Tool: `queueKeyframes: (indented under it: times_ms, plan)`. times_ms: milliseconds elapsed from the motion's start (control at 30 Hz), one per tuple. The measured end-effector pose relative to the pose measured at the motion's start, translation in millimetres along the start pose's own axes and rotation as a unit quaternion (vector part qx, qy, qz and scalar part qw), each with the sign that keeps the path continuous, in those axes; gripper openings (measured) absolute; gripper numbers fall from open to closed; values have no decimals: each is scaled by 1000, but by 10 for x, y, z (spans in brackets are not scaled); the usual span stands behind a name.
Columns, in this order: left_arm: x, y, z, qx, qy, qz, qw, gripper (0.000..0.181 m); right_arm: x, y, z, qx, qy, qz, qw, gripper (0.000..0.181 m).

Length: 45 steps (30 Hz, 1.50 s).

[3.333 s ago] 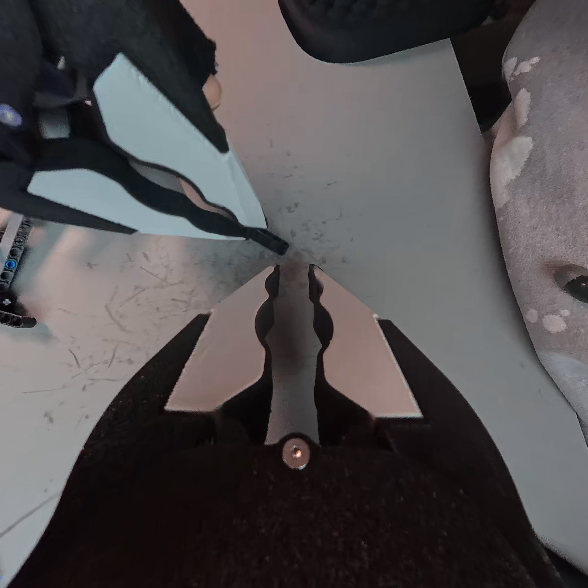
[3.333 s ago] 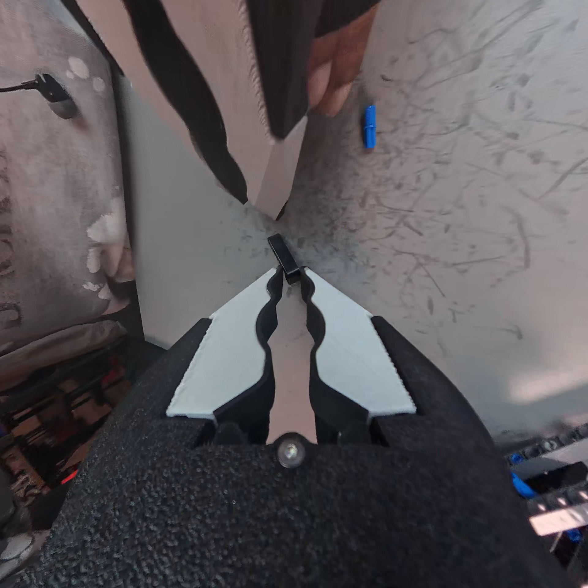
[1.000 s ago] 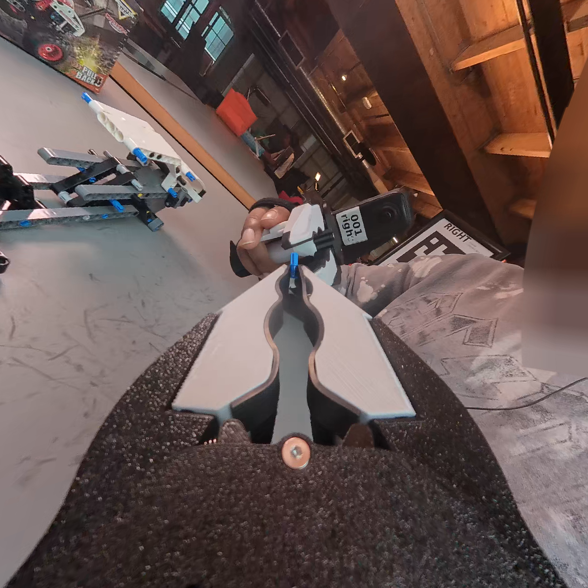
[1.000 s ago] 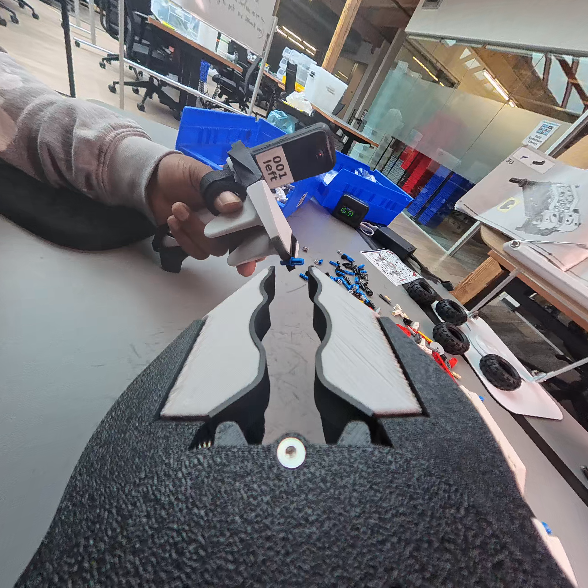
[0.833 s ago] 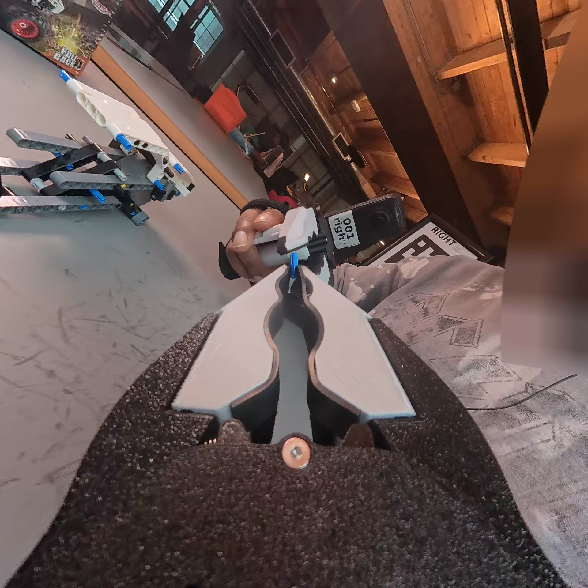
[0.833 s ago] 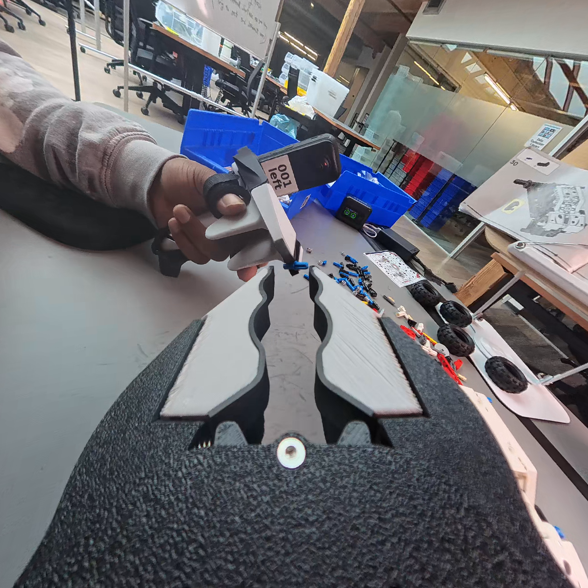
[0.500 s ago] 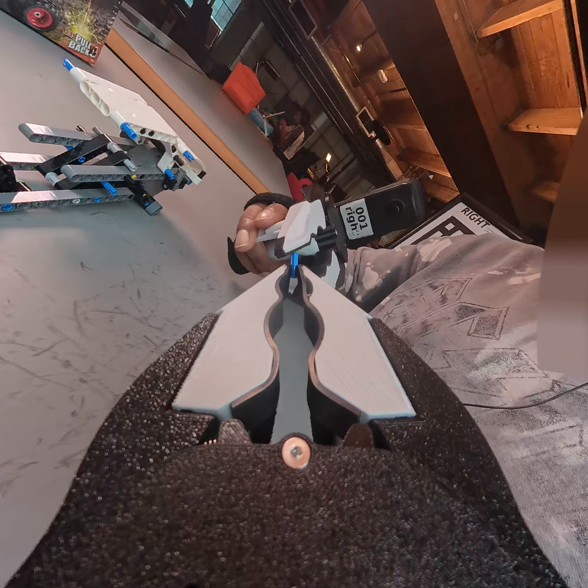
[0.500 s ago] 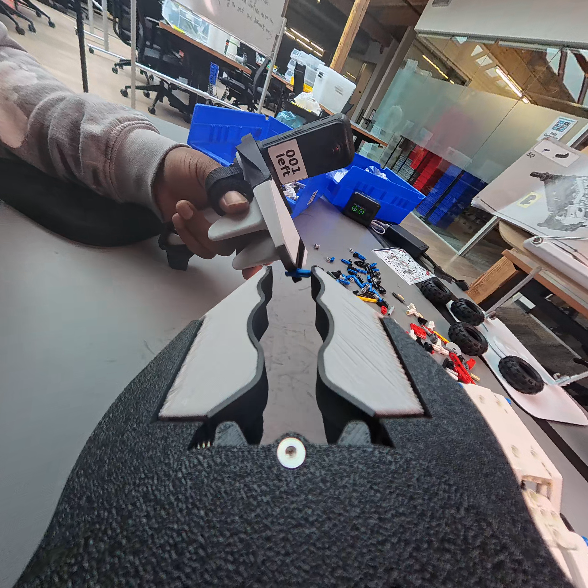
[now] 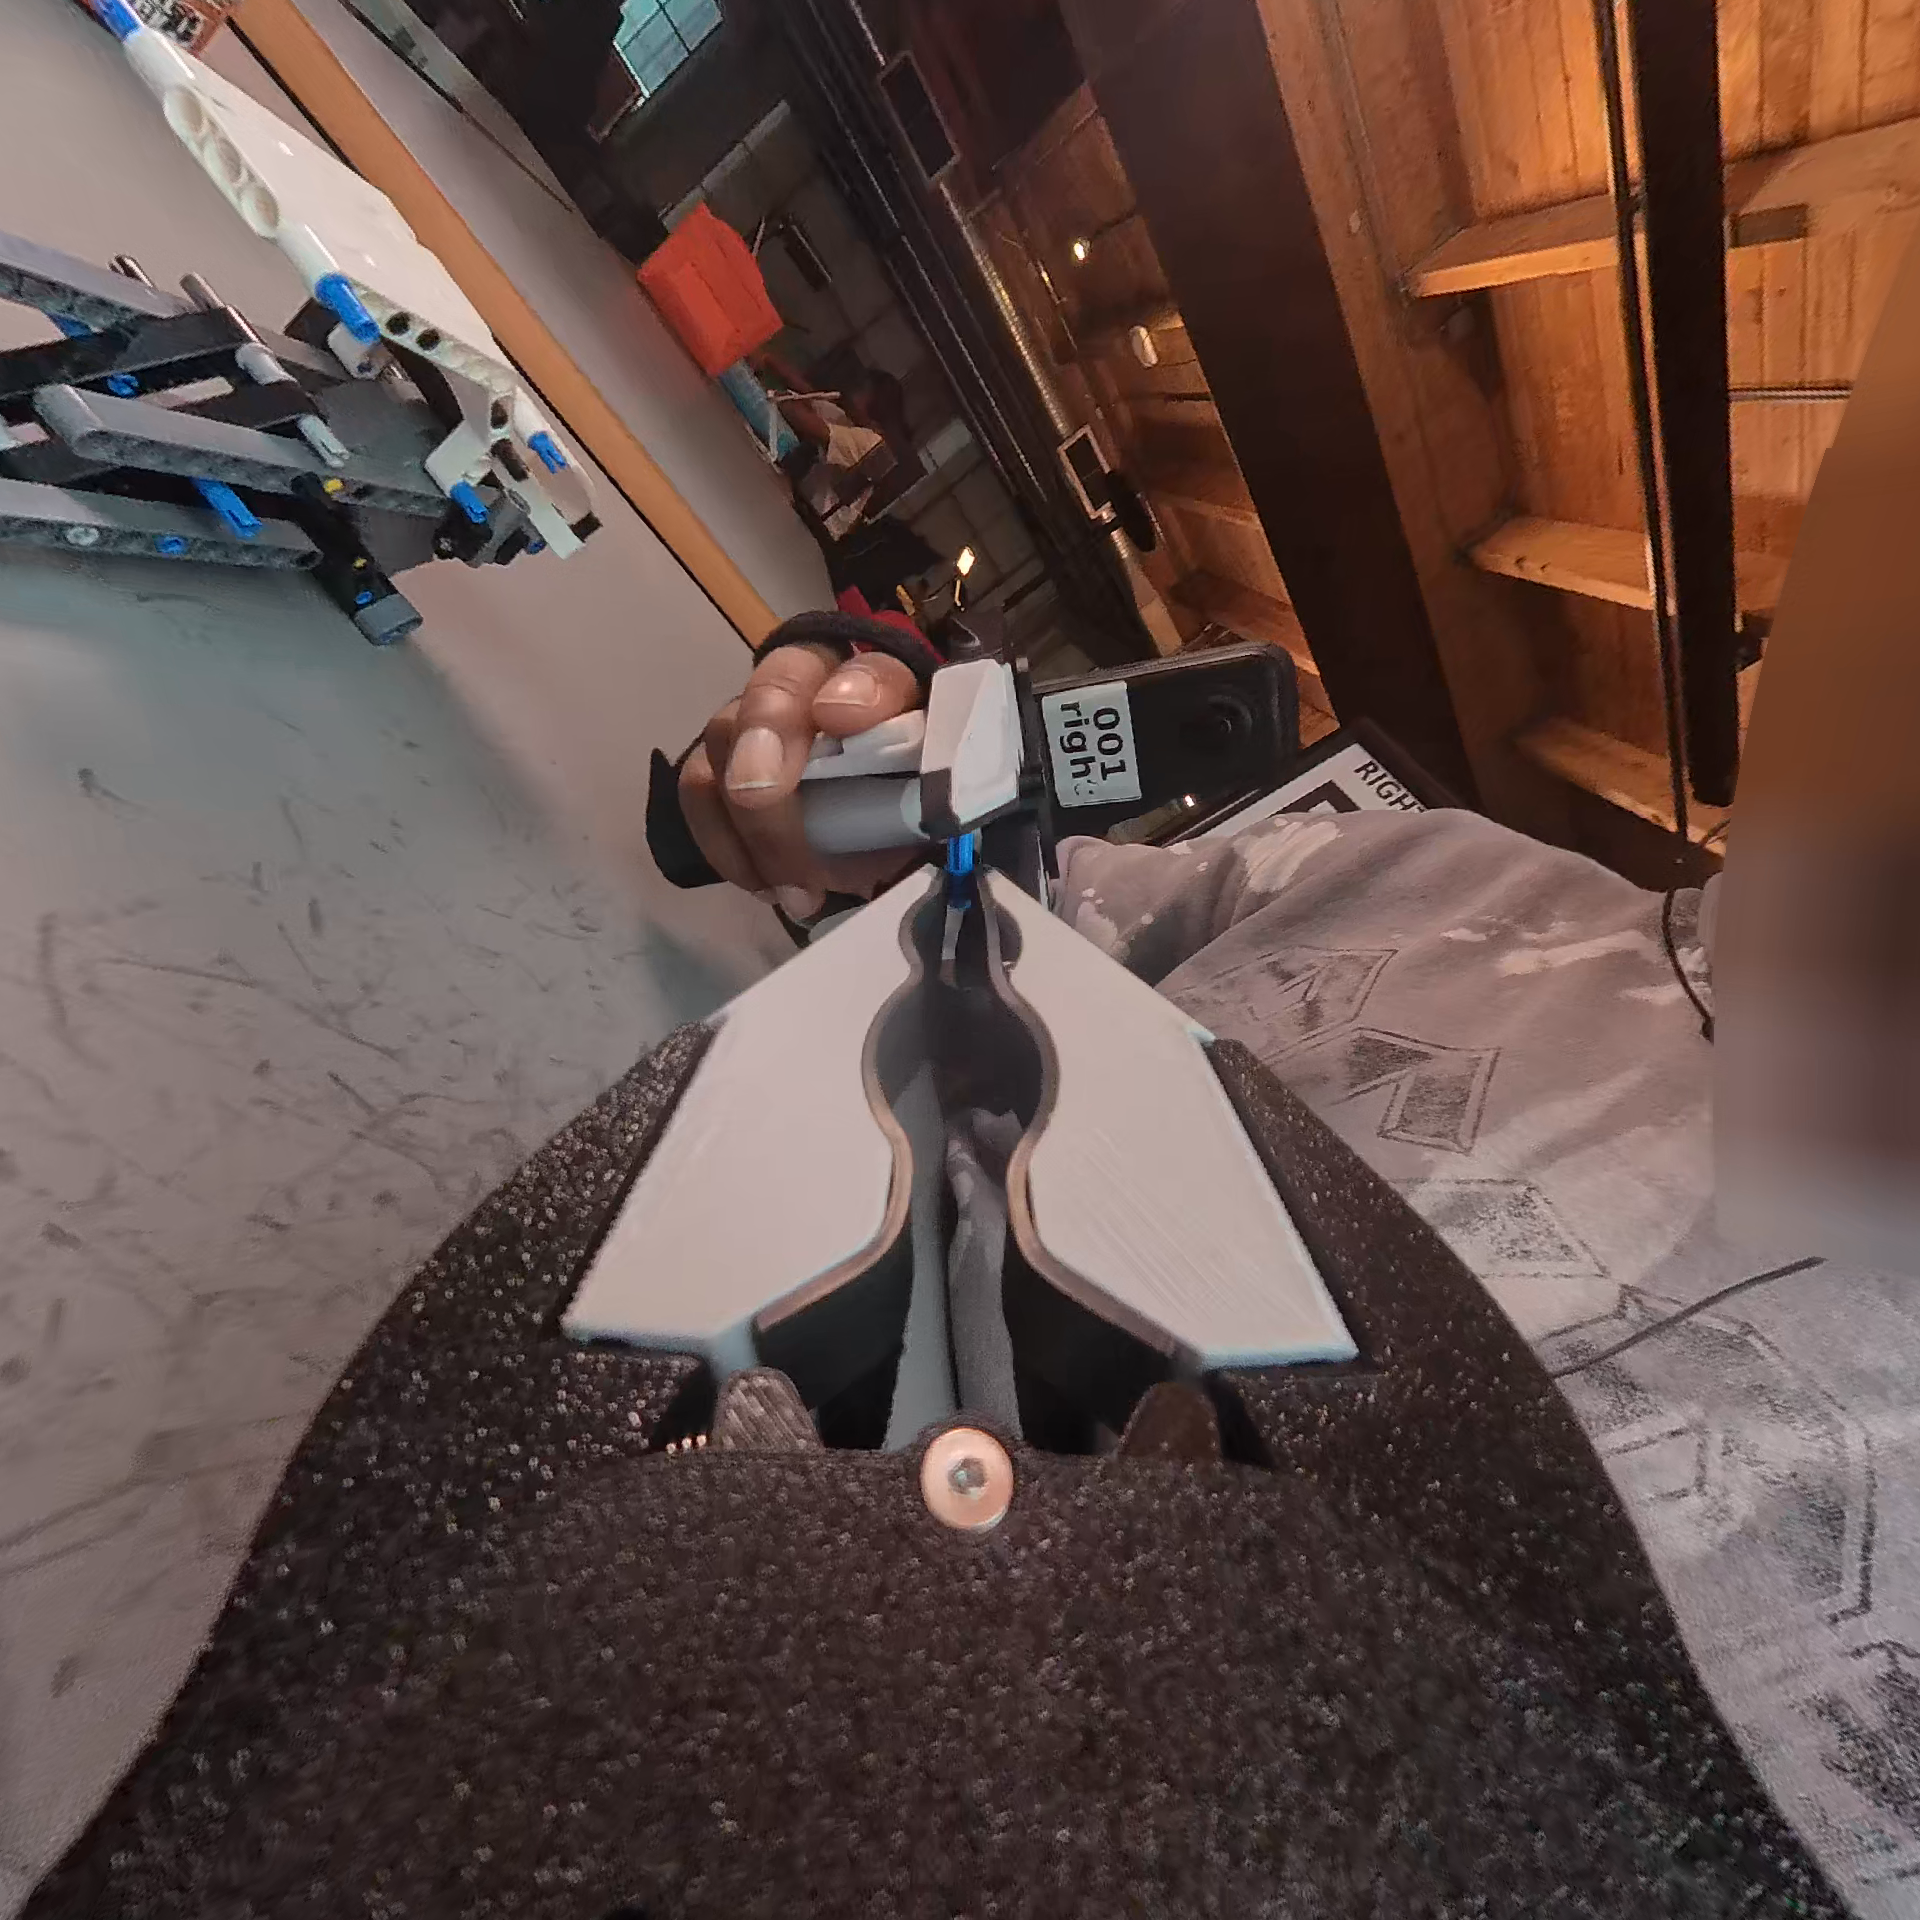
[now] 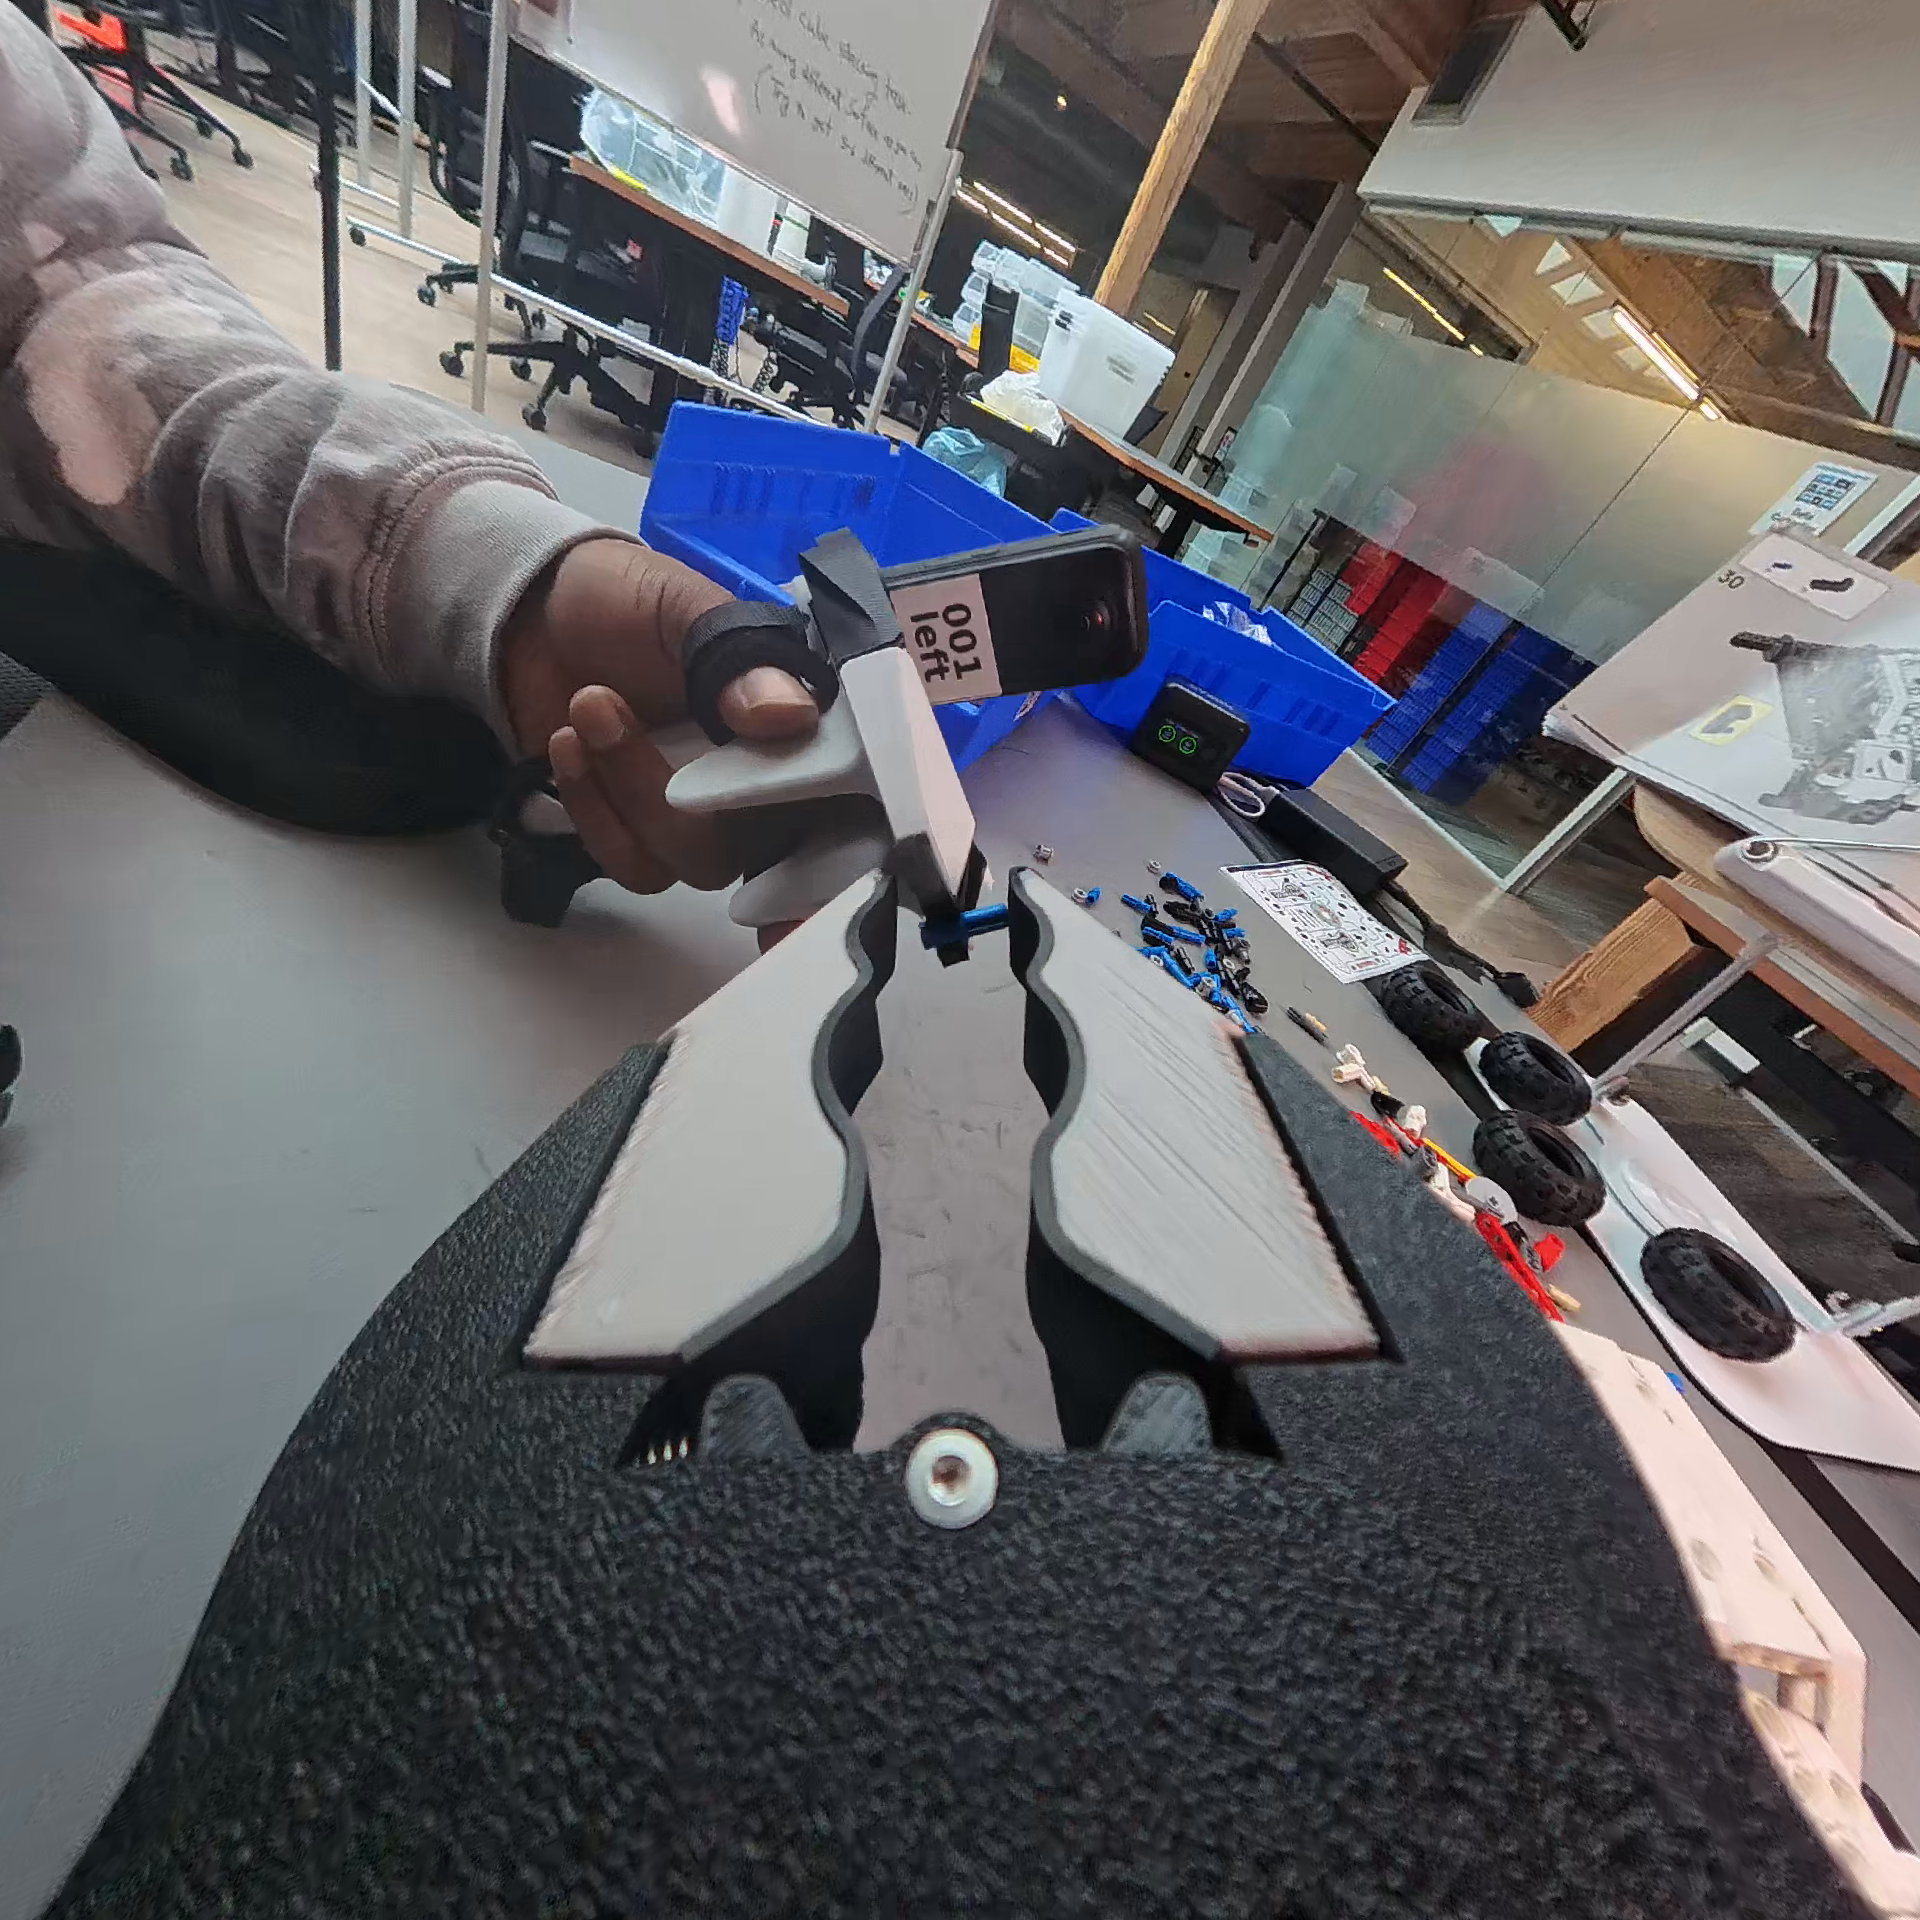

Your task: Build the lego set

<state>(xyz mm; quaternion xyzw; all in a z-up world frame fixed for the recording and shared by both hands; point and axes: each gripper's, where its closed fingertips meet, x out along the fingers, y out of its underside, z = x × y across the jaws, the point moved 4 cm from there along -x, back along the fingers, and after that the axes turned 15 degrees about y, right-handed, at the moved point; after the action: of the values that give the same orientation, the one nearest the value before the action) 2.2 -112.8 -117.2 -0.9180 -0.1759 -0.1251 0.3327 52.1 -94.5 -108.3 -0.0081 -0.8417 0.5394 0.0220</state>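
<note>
Now left tool (image 9: 958,902) around blue pin (image 9: 958,854)

A scratched grey tabletop (image 10: 208,1091) stood in an open workshop with timber beams (image 10: 1174,156), frosted glass partitions (image 10: 1455,457), black wheeled office chairs (image 10: 540,343) and wooden wall shelves (image 9: 1558,239).

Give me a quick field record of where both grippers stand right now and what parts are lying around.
left gripper: shut on the blue pin, held above the table
right gripper: open, fingers either side of the blue pin, not closed on it
partial frame: on the table, far left in the left wrist view
loose small parts: scattered on the table
black tyres: in a row near the table's right edge
blue bins: behind the left gripper
</note>
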Motion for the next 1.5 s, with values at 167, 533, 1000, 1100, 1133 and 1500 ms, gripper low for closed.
queueKeyframes:
  times_ms: [167, 533, 1000, 1100, 1133, 1500]
  plan:
    - [15, 29, 10, -36, 25, -10, 999, 3, -8, -4, 24, -11, -7, -3, 1000, 22]
    - [-26, 32, 88, -46, 10, -11, 999, 0, -25, 8, 32, 8, -16, -6, 1000, 11]
    - [-57, -5, 102, -36, -1, -19, 999, 0, 1, 39, -3, 44, -11, 1, 999, 12]
    - [-75, -26, 96, -32, 0, -25, 999, 0, 5, 41, -42, 60, -5, 5, 998, 16]
    - [-82, -32, 94, -31, 0, -28, 999, 0, 6, 38, -64, 64, -1, 5, 998, 18]
    - [-177, -117, 82, 2, -31, -30, 999, 0, -63, 73, -218, 44, 16, 14, 999, 19]
